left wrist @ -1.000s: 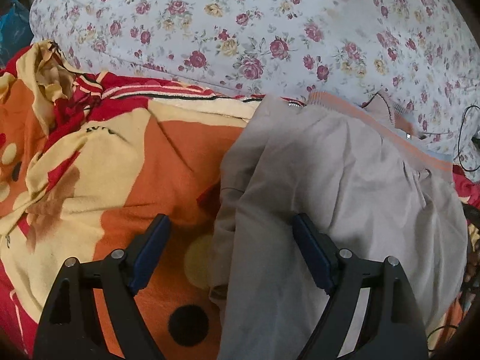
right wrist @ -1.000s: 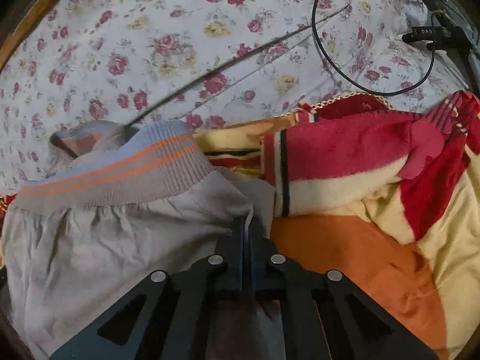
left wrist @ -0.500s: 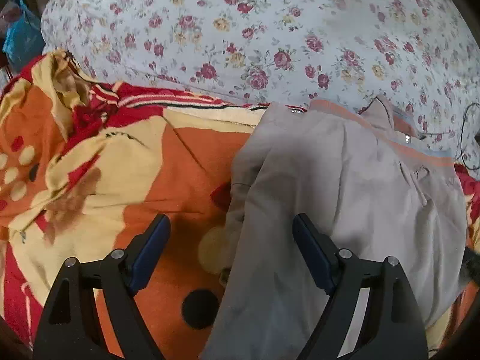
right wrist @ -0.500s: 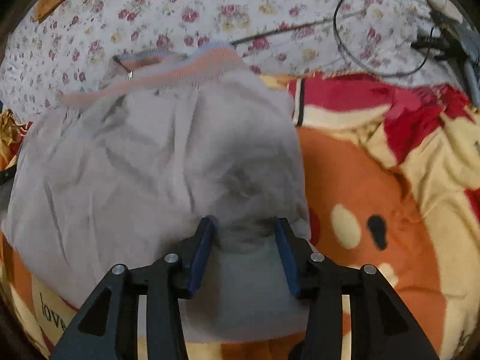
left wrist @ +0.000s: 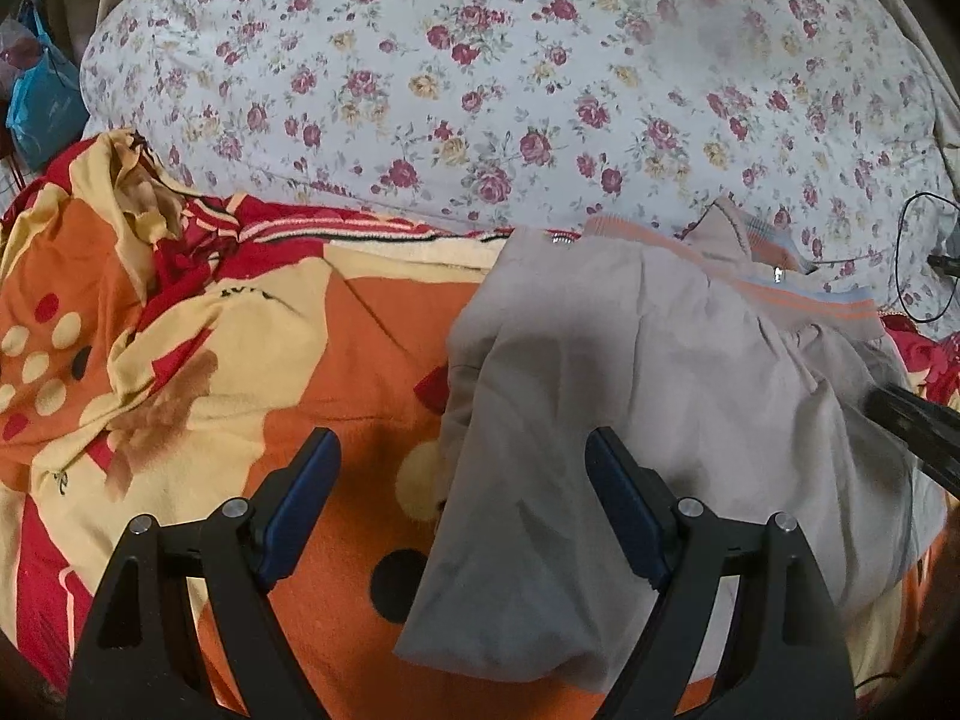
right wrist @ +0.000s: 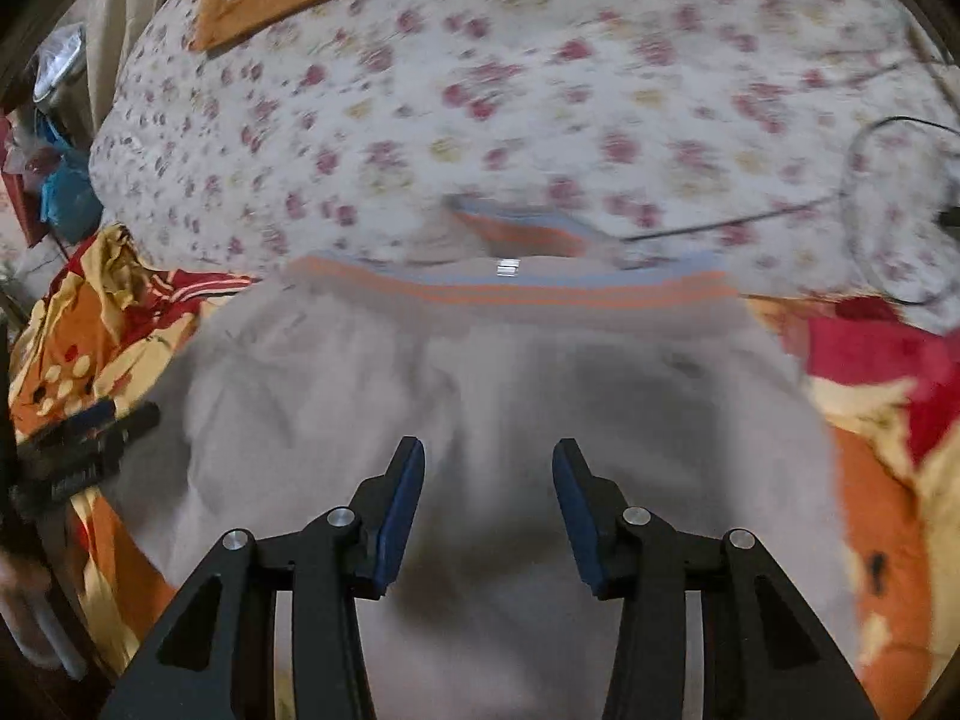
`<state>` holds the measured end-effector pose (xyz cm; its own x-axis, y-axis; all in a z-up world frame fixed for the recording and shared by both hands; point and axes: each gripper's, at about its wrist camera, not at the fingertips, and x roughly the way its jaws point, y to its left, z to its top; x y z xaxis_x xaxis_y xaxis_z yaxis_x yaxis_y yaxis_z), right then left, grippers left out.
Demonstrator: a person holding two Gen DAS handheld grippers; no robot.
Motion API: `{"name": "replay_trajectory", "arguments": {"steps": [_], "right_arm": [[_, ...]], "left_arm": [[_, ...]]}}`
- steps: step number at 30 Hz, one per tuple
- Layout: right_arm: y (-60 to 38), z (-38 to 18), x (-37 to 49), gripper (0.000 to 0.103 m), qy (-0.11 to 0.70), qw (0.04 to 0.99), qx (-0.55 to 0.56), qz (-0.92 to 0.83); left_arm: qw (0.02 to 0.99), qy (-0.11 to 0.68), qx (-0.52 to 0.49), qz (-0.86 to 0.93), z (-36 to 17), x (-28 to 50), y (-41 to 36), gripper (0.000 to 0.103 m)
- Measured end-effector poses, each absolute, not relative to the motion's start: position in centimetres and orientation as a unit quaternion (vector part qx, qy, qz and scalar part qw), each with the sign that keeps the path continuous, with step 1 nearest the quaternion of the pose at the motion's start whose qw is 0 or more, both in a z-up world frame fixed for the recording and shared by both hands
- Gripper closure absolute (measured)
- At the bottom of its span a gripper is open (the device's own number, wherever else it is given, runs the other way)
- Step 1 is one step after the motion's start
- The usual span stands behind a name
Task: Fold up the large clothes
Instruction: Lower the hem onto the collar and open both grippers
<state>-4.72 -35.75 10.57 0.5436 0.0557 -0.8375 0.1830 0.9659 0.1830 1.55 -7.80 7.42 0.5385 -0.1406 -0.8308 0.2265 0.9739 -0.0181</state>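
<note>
1. The grey garment [left wrist: 660, 396] lies folded on the orange, red and cream blanket [left wrist: 288, 360] that covers the near part of the bed. Its waistband [right wrist: 510, 288], striped in orange and pale blue, points toward the flowered sheet [left wrist: 480, 90] at the far side of the bed.
2. A small metal snap [right wrist: 507, 266] shows at the middle of the waistband in the right wrist view.
3. The left gripper [left wrist: 462, 450] hangs over the garment's left edge with its jaws wide apart. One finger is above the blanket and the other above the grey cloth. Nothing is held between them.
4. The right gripper [right wrist: 487, 456] hangs over the middle of the garment. Its jaws have just been opening and now stand partly apart; grey cloth lies below them, but the pads do not press on it.
5. The right wrist view is blurred, so fine creases in the garment cannot be made out there.
6. Each gripper shows at the side of the other's view, above the garment's outer edges.
7. A black cable [left wrist: 906, 264] loops over the flowered sheet near the bed's far right corner, apart from the garment.
8. A blue bag [left wrist: 42, 108] sits beyond the bed's far left corner.
</note>
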Motion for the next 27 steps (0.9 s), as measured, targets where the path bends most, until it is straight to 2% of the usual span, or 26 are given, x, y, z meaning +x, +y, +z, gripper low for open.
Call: {"name": "replay_trajectory", "arguments": {"steps": [10, 15, 19, 22, 27], "right_arm": [[-34.7, 4.1, 2.4, 0.059, 0.506, 0.852, 0.105, -0.083], [-34.3, 3.8, 3.1, 0.056, 0.512, 0.850, 0.083, -0.089], [-34.6, 6.3, 2.1, 0.056, 0.511, 0.850, 0.110, -0.070], [-33.9, 8.2, 0.7, 0.047, 0.494, 0.862, 0.103, -0.052], [-32.9, 4.5, 1.4, 0.044, 0.542, 0.834, 0.088, -0.059]], "left_arm": [[0.854, 0.505, 0.057, -0.111, 5.2, 2.7, -8.8, 0.018], [0.846, 0.521, 0.027, -0.111, 4.9, 3.3, -8.0, 0.018], [0.846, 0.522, 0.008, -0.109, 5.3, 3.3, -7.3, 0.018], [0.849, 0.517, 0.002, -0.107, 5.5, 3.4, -7.2, 0.018], [0.849, 0.518, 0.004, -0.106, 5.2, 3.5, -7.4, 0.018]]}}
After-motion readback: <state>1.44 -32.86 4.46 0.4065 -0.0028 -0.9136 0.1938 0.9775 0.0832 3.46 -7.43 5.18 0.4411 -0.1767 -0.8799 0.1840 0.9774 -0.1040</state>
